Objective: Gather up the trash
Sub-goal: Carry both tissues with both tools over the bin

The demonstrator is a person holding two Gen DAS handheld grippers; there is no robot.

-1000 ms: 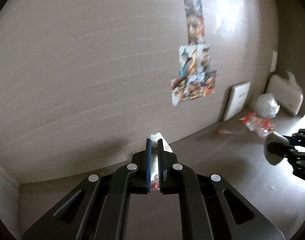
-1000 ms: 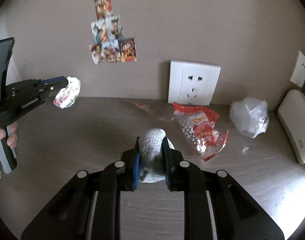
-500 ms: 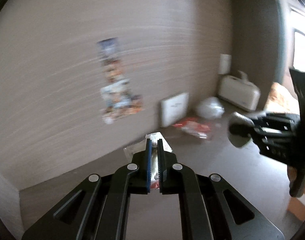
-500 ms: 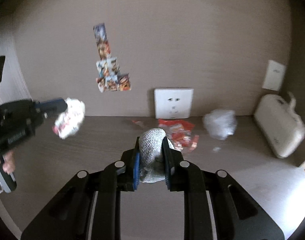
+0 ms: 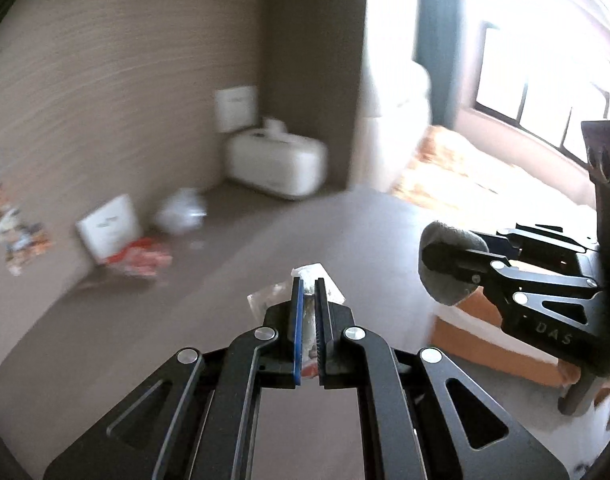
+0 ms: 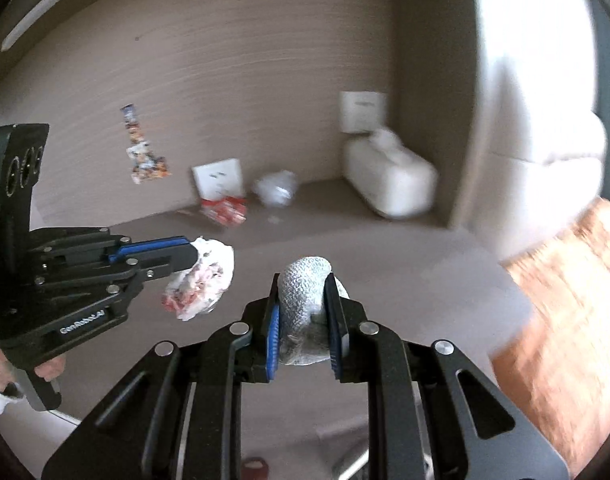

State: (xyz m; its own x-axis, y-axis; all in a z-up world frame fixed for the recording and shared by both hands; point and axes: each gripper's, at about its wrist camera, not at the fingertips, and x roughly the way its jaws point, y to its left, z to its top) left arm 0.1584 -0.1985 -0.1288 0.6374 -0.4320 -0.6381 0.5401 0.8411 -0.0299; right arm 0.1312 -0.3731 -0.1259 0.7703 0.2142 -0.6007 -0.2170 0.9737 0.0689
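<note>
Both grippers are up over the grey-brown tabletop (image 6: 405,248), each carrying a piece of trash.

Left gripper (image 5: 309,312): jaws pressed nearly together on a crumpled wrapper (image 5: 319,280), white and clear with red print. In the right wrist view the same gripper (image 6: 185,256) comes in from the left edge, and the wrapper (image 6: 203,284) bulges out past its tips as a loose wad (a hand (image 6: 45,372) grips the handle at lower left).

Right gripper (image 6: 303,316): jaws set narrow, clamped on a grey, woven-looking wad (image 6: 305,292) that fills the gap between the blue pads. The left wrist view shows this gripper (image 5: 445,258) entering from the right with the grey wad (image 5: 451,276) at its tip.

More trash lies on the tabletop by the back wall:
- a red-and-white snack bag (image 6: 225,210), flat, in front of a white wall socket (image 6: 219,178)
- a crumpled clear plastic bag (image 6: 277,188) just right of it

Both sit well away from the grippers. A white box-like appliance (image 6: 389,180) stands in the corner. A strip of coloured stickers (image 6: 143,152) is on the wall left of the socket. The views are blurred towards the edges; bright window light washes out the right side.
</note>
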